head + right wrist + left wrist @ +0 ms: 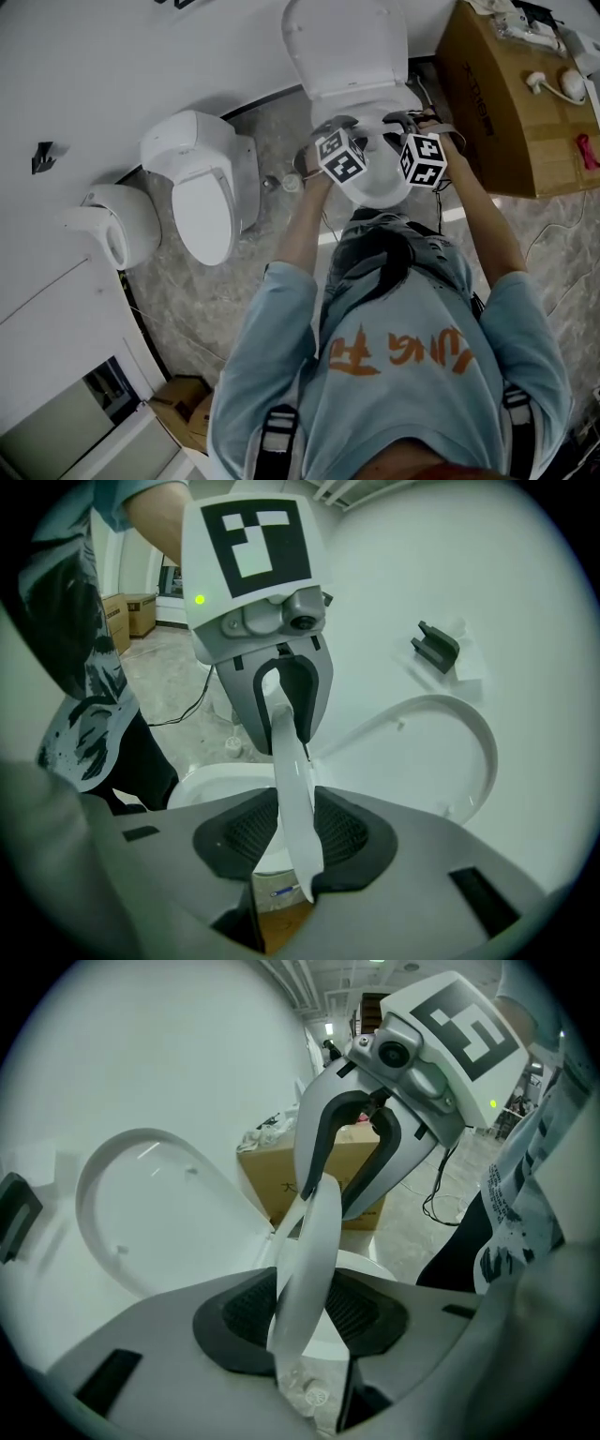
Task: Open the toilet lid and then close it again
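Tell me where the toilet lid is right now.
Top centre of the head view: the toilet lid stands raised against the wall, behind the bowl, with the cardboard box to its right.

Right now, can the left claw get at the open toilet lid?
Probably not yet: the left claw is clamped on the raised toilet seat. The toilet lid stands open behind it with nothing between, so once freed it likely could.

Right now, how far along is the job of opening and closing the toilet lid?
Opening looks done: the lid stands upright against the wall. In hand: the toilet seat is raised off the bowl, clamped between the fingers of the left gripper and the right gripper. Left: bringing the lid back down.
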